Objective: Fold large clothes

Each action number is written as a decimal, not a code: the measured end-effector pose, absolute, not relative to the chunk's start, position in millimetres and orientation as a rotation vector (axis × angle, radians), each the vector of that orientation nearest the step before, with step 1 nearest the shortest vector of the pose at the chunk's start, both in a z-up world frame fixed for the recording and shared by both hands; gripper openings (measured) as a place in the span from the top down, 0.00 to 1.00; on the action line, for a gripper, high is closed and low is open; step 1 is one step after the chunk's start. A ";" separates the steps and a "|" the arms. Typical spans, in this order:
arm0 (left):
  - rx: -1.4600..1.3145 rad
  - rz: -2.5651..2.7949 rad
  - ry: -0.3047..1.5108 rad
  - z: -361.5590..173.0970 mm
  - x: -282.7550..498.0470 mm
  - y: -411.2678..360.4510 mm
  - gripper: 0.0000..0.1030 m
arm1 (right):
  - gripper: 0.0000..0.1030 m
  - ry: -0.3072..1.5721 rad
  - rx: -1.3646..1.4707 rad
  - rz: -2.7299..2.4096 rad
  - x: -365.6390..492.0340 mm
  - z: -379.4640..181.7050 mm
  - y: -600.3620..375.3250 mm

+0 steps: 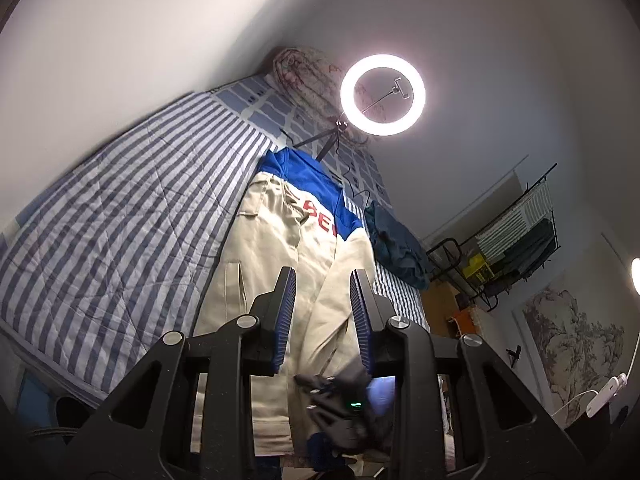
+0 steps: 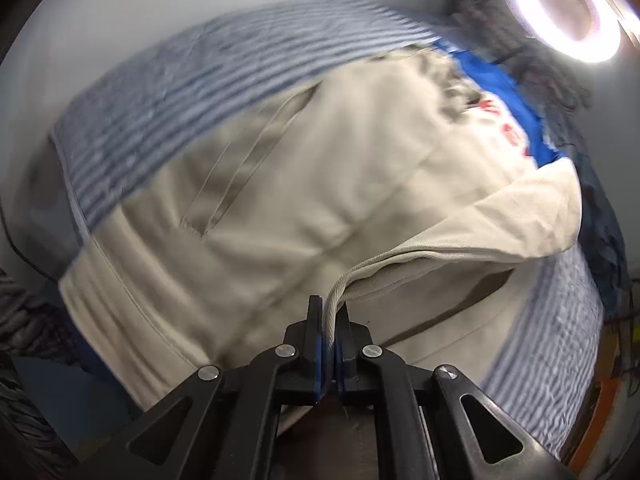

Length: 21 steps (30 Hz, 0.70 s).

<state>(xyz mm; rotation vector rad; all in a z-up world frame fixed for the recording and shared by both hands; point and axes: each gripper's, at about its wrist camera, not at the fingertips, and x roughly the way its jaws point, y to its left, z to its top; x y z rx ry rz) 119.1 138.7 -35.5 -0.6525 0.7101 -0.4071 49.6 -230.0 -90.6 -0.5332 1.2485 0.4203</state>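
A hem of the beige jacket (image 2: 304, 168) is clamped by the right gripper (image 2: 329, 312); the left gripper (image 1: 323, 280) is held above the striped bed (image 1: 120, 200), jaws apart and empty.

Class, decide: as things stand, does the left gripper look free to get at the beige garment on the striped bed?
Probably yes. The left gripper stands open and empty, aimed along the beige garment, with nothing between them. The right gripper already pinches one hem.
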 end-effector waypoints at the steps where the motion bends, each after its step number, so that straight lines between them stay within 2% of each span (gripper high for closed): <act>1: -0.649 -0.405 0.706 -34.9 118.6 139.1 0.73 | 0.98 1.262 -0.534 0.420 50.5 -97.2 -229.0; 3: -0.647 -0.404 0.708 -35.3 118.5 139.3 0.73 | 0.97 1.293 -0.486 0.424 53.5 -109.7 -235.2; 5: -0.648 -0.405 0.718 -37.4 120.4 137.5 0.73 | 0.92 1.286 -0.444 0.461 52.7 -108.8 -243.7; 7: -0.640 -0.403 0.728 -38.6 121.3 134.0 0.73 | 0.68 1.300 -0.351 0.529 51.7 -100.8 -254.8; 8: -0.639 -0.405 0.730 -39.0 121.1 132.2 0.73 | 0.66 1.303 -0.281 0.568 50.7 -92.9 -263.0; 14: -0.580 -0.422 0.759 -44.9 122.2 112.3 0.73 | 0.63 1.224 -0.049 0.640 38.8 -34.2 -319.6; 16: -0.547 -0.443 0.795 -52.9 122.2 98.4 0.73 | 0.55 1.174 0.011 0.613 36.3 -17.0 -345.9; 21: -0.464 -0.508 0.901 -79.0 119.9 55.2 0.73 | 0.53 1.104 0.180 0.497 57.3 -3.7 -410.5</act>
